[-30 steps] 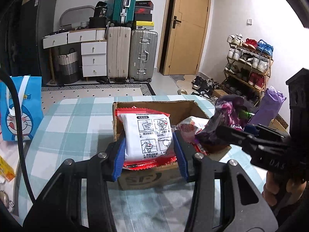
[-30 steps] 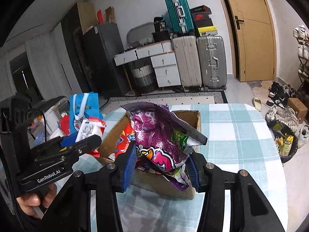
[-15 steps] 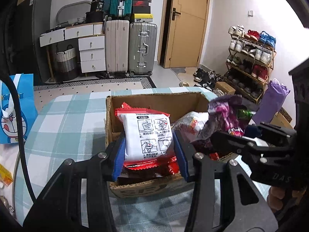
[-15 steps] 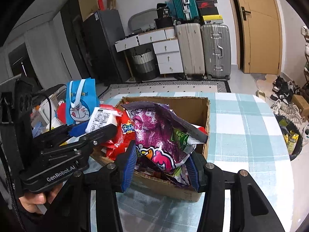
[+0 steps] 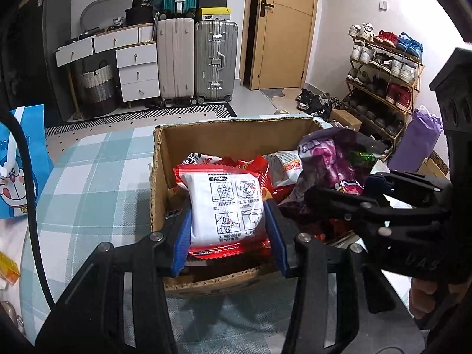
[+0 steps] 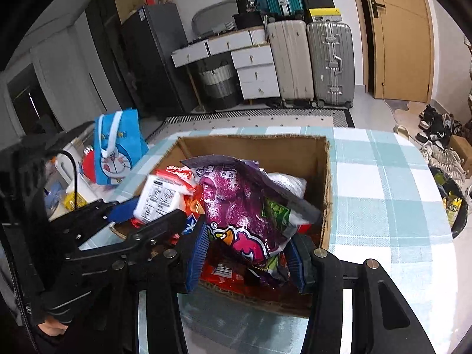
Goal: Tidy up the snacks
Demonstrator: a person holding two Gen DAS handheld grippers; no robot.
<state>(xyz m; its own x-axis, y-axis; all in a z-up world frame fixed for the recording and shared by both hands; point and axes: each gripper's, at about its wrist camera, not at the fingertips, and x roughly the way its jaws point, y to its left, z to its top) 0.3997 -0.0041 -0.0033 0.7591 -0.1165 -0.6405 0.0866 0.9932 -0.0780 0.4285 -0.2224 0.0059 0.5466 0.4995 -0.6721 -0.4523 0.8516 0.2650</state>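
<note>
An open cardboard box (image 5: 236,138) (image 6: 253,147) stands on the checked tablecloth with several snack packs inside. My left gripper (image 5: 230,236) is shut on a red and white snack packet (image 5: 227,206) and holds it over the box's near left part; the packet also shows in the right wrist view (image 6: 160,197). My right gripper (image 6: 247,253) is shut on a purple snack bag (image 6: 244,206) and holds it over the box's near right part; the bag also shows in the left wrist view (image 5: 327,162).
A blue cartoon gift bag (image 5: 17,162) (image 6: 118,144) stands left of the box, with small items near it. Checked tablecloth (image 6: 383,183) lies right of the box. Suitcases (image 5: 215,62), drawers, a door and a shoe rack (image 5: 383,73) stand beyond the table.
Both grippers have moved forward and down with their packs, from in front of the box to over its inside. Both stay shut on their packs.
</note>
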